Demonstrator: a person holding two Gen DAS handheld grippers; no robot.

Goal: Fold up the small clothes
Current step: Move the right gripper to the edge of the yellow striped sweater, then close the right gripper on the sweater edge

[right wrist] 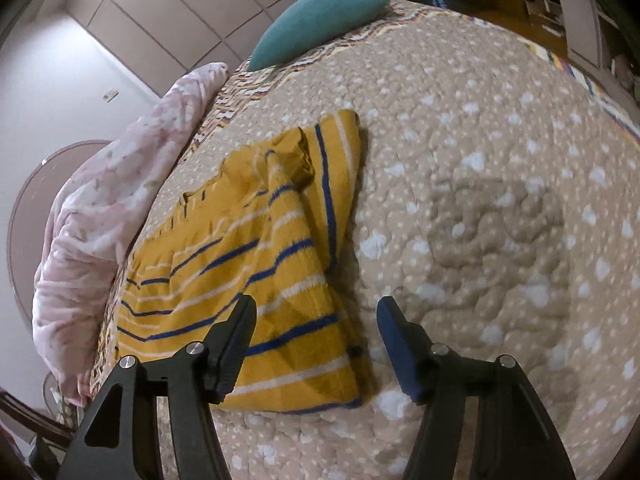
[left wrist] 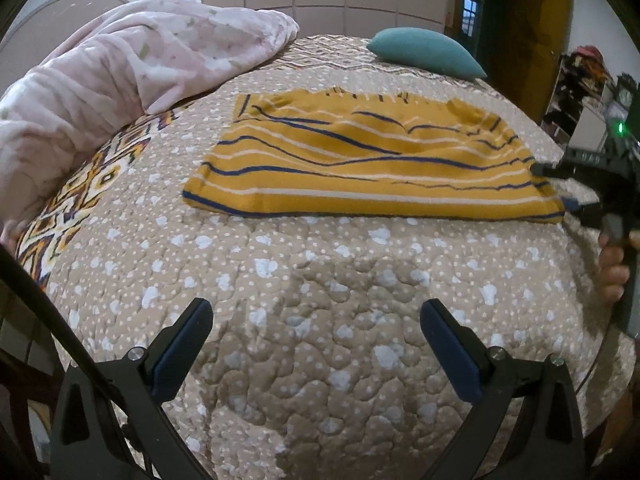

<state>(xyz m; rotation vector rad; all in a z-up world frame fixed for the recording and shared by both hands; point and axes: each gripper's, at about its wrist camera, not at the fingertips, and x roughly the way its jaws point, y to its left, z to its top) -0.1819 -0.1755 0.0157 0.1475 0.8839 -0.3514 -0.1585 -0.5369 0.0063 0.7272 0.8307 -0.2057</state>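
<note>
Left gripper (left wrist: 316, 344) hangs released, jaws spread wide over bare quilt (left wrist: 320, 280), short of the garment's near hem and well apart from it, likely waiting its turn. Landmark: the mustard striped garment (left wrist: 372, 164), lying spread on the bed, mostly flat but rippled across its middle. Right gripper (right wrist: 314, 336) also released, its left finger over the garment's near corner, its right finger over quilt just off the side edge; nothing pinched. Judgement: it straddles that edge to take the corner for a fold. In the right wrist view a ridge of cloth is bunched up at the garment's far end, so the piece needs smoothing or is partway through a fold; I cannot tell which. Room: quilt lies open on the garment's near side and on the side where the right gripper sits. Pink floral blanket (left wrist: 120, 80) is heaped near the opposite side edge, limiting sweep there. Teal pillow (left wrist: 424, 54) sits beyond the far edge, apart from it.
</note>
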